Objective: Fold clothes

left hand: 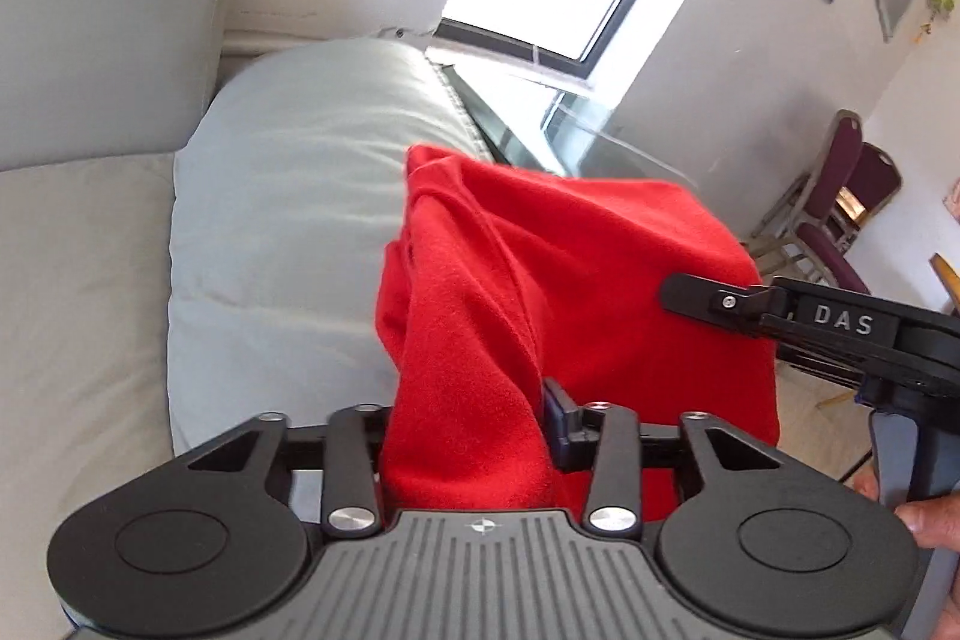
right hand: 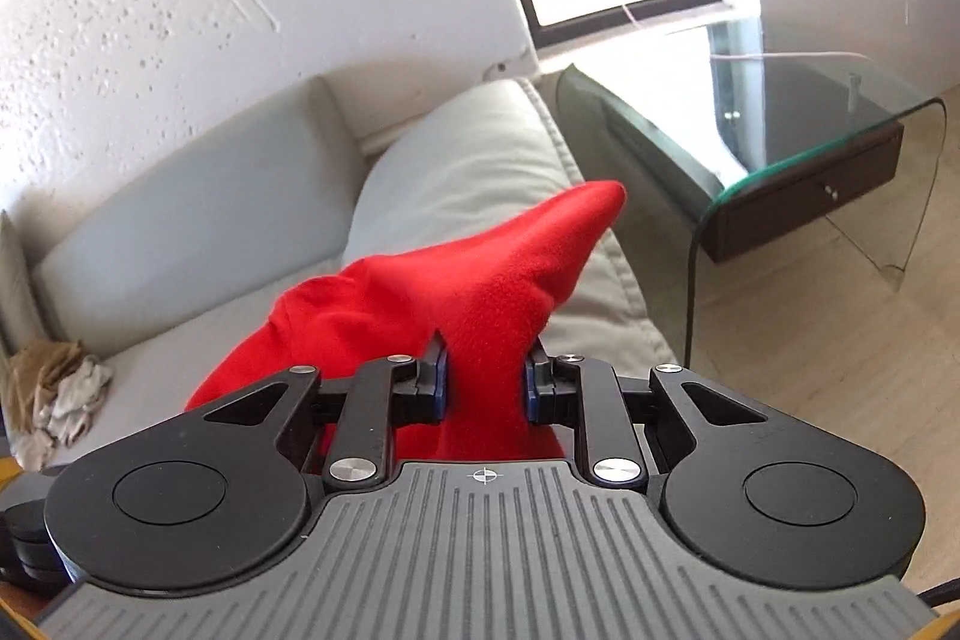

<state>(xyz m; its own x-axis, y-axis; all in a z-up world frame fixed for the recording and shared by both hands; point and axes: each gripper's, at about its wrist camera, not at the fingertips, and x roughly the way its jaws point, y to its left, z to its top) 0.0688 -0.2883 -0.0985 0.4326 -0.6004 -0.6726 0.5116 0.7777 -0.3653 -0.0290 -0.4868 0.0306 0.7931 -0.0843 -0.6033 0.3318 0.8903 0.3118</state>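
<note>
A red fleece garment (left hand: 540, 274) hangs bunched in the air above a pale sofa. My left gripper (left hand: 474, 424) is shut on a fold of it; the cloth drapes over and hides the left finger. In the left wrist view the right gripper (left hand: 708, 301) reaches in from the right and pinches the far side of the cloth, with a hand (left hand: 924, 514) on its handle. In the right wrist view my right gripper (right hand: 485, 388) is shut on the red garment (right hand: 480, 292), whose corner sticks up past the blue pads (right hand: 443, 382).
A pale sofa with a big cushion (left hand: 288, 196) lies below. A heap of beige and white clothes (right hand: 54, 394) sits on the sofa seat at left. A glass side table (right hand: 780, 130) with a dark drawer stands by the window. Maroon chairs (left hand: 840, 208) stand at the far right.
</note>
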